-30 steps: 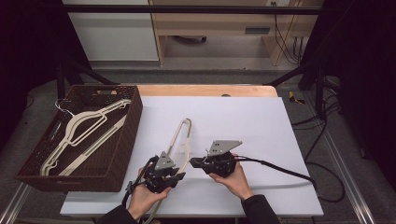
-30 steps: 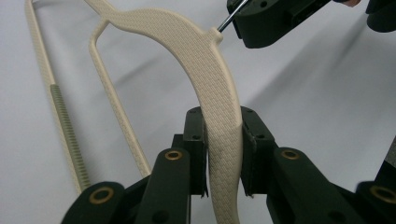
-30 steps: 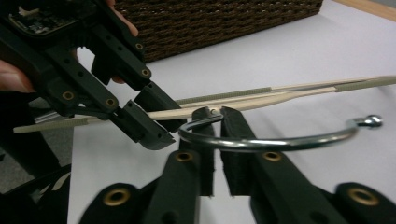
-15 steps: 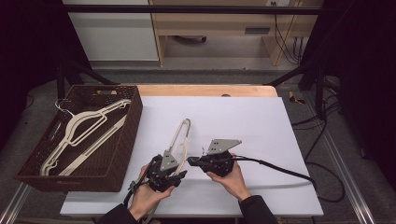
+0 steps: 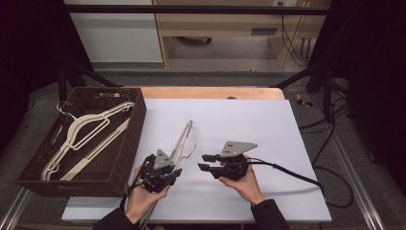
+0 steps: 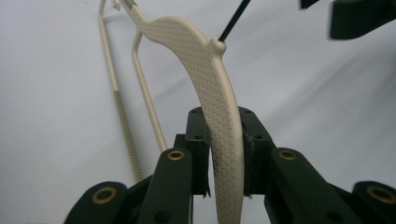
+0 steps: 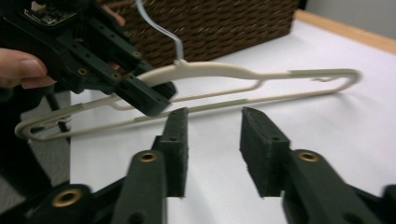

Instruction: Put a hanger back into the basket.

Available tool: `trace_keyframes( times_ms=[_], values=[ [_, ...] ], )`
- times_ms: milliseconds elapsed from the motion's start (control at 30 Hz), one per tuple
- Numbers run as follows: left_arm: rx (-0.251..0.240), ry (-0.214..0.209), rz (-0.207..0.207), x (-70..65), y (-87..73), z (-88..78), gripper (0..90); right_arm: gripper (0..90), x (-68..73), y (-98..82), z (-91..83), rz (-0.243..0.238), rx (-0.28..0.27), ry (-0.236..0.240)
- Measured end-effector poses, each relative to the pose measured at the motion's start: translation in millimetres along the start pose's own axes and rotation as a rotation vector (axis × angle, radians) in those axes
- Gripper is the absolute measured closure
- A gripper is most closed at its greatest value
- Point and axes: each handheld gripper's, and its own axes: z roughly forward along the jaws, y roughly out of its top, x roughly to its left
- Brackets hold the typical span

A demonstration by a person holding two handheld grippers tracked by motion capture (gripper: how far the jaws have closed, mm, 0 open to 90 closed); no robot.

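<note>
- The left gripper (image 6: 224, 154) is clamping its fingers on a slim cream plastic hanger (image 6: 205, 84) with textured shoulders.
- The right gripper (image 7: 212, 140) is holding its fingers apart above the white surface (image 5: 268, 124).

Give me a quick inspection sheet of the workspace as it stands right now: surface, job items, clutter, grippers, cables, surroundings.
Surface: white table top, wooden strip along the far edge.
Job items: cream hanger standing on edge on the table; woven basket at the left edge holds more cream hangers.
Clutter: nothing seen on the white surface.
Grippers: left gripper clamped on the hanger's shoulder; right gripper open, aimed at the hanger, holding nothing.
Cables: black cable trails from the right gripper across the table to the right; more cables on the floor at right.
Surroundings: wooden furniture and a white cabinet behind the table, dark frame legs at both sides.
</note>
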Motion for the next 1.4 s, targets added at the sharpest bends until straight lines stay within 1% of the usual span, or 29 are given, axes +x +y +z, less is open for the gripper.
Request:
trace_keyframes(
  times_ms=[67,100,133,167,200,300,333,400,433,500,567,633,667,733,833,933,1033,1067,1100,1200,1267,1300,1400],
  values=[
    [-0.009,0.008,-0.016,5.4,0.4,-3.3,77.5,55.0,-4.5,-0.3,-8.0,0.014,-0.015,-0.028],
    [-0.008,0.009,-0.024,8.6,0.6,-5.3,77.9,52.9,-6.8,-0.8,-12.9,0.017,-0.023,-0.050],
    [-0.013,0.013,-0.034,12.1,0.6,-7.3,78.1,50.7,-9.2,-1.8,-18.2,0.022,-0.038,-0.064],
    [-0.014,0.016,-0.041,14.7,0.6,-8.7,78.7,46.3,-12.1,-2.8,-24.6,0.036,-0.050,-0.083],
    [-0.023,0.019,-0.056,16.2,0.5,-9.3,79.1,43.9,-14.2,-3.4,-29.7,0.041,-0.060,-0.102],
    [-0.026,0.034,-0.062,21.0,0.4,-11.5,80.1,35.6,-20.8,-4.5,-44.2,0.064,-0.086,-0.147],
    [-0.032,0.037,-0.074,22.9,0.5,-12.3,80.5,34.4,-22.2,-4.7,-47.4,0.071,-0.092,-0.154],
    [-0.041,0.048,-0.080,26.4,0.2,-13.5,81.7,32.1,-25.2,-6.0,-55.5,0.083,-0.108,-0.175],
    [-0.038,0.050,-0.083,28.0,0.2,-14.5,82.3,31.0,-26.8,-6.7,-59.6,0.096,-0.112,-0.190],
    [-0.051,0.055,-0.102,31.5,0.3,-16.3,82.9,29.3,-29.4,-7.9,-65.4,0.106,-0.118,-0.207],
    [-0.052,0.065,-0.104,33.7,0.4,-18.0,83.4,28.2,-31.2,-8.6,-69.3,0.114,-0.122,-0.216],
    [-0.064,0.073,-0.110,36.0,0.1,-19.2,84.2,27.9,-32.7,-9.4,-73.3,0.122,-0.128,-0.220],
    [-0.059,0.076,-0.107,37.3,0.2,-20.7,84.6,27.5,-33.3,-9.5,-74.6,0.124,-0.124,-0.221],
    [-0.072,0.084,-0.116,39.3,0.1,-22.1,85.4,26.9,-34.2,-10.2,-77.1,0.130,-0.125,-0.228],
    [-0.086,0.066,-0.132,43.2,0.4,-26.8,85.6,26.6,-35.0,-10.8,-80.4,0.132,-0.122,-0.233],
    [-0.109,0.074,-0.130,45.4,1.5,-32.6,85.7,25.5,-35.8,-11.2,-82.3,0.133,-0.118,-0.240],
    [-0.142,0.050,-0.137,48.6,3.2,-42.0,85.7,23.6,-36.0,-11.2,-84.9,0.130,-0.114,-0.250],
    [-0.154,0.034,-0.135,49.5,4.1,-45.6,85.7,23.0,-35.9,-11.1,-85.8,0.129,-0.113,-0.252],
    [-0.169,0.025,-0.129,49.8,5.1,-50.1,85.7,21.9,-35.9,-10.9,-87.1,0.129,-0.111,-0.253],
    [-0.207,-0.007,-0.110,50.6,7.6,-61.7,85.7,17.5,-35.5,-10.6,-91.5,0.125,-0.111,-0.277],
    [-0.228,-0.025,-0.103,51.5,9.3,-68.4,85.7,14.8,-35.2,-10.3,-94.6,0.127,-0.112,-0.291],
    [-0.234,-0.033,-0.092,52.3,10.3,-72.4,85.7,13.2,-35.4,-10.0,-96.1,0.128,-0.116,-0.303],
    [-0.270,-0.053,-0.069,52.8,12.8,-83.8,85.7,11.5,-35.9,-9.3,-101.9,0.128,-0.124,-0.326]
  ],
)
